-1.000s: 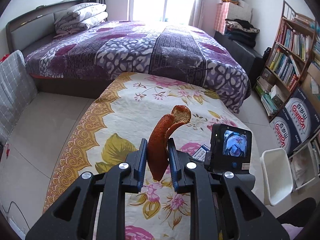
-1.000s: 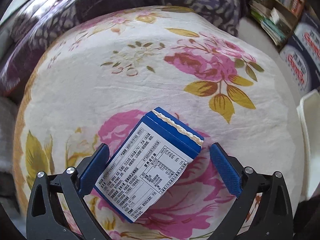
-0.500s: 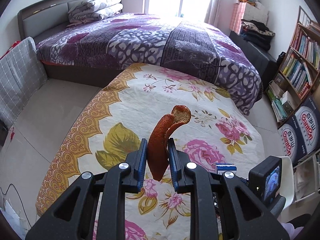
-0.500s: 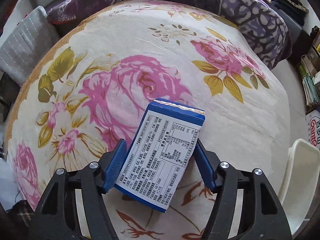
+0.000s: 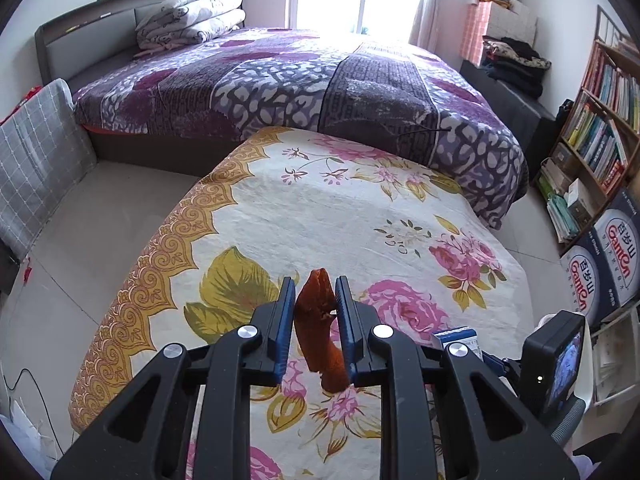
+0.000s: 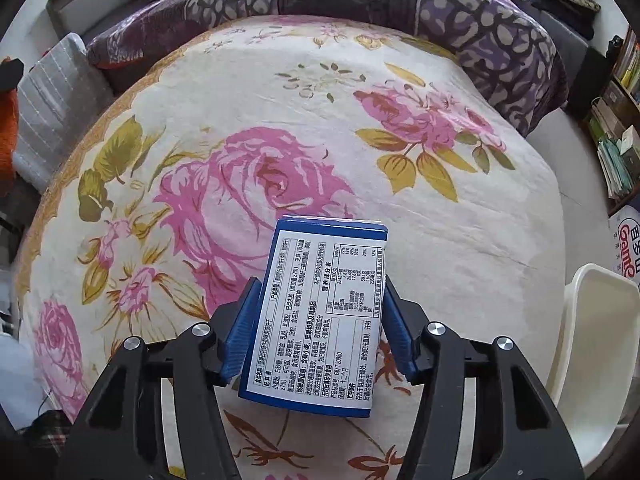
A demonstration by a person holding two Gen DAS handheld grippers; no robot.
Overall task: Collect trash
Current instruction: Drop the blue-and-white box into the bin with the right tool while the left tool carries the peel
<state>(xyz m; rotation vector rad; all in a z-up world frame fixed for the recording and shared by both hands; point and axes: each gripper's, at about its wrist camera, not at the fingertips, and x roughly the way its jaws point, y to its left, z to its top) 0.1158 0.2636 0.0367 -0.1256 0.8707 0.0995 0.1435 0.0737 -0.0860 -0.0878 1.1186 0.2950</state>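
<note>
Two pieces of trash are in hand, none visible loose on the floral tabletop. Largest first: white bin sits at the tabletop's right edge, just beside the right tongs, likely the drop target. Blue carton, label side up, is pinched across its width by the right tongs; a second ago those tongs were wide with the carton flat on the cloth between them, now they're narrowed onto it and it looks lifted and squared up. Grasp done, so next is a carry right to the bin. Left tongs are narrow, clamped on the orange peel. Peel has changed: it stood tall above the fingertips before, now only a short tip shows above and most hangs below the pads, so it has slipped or rotated in the grip. My read: that hold is marginal, dump the peel soon, avoid jerks.
</note>
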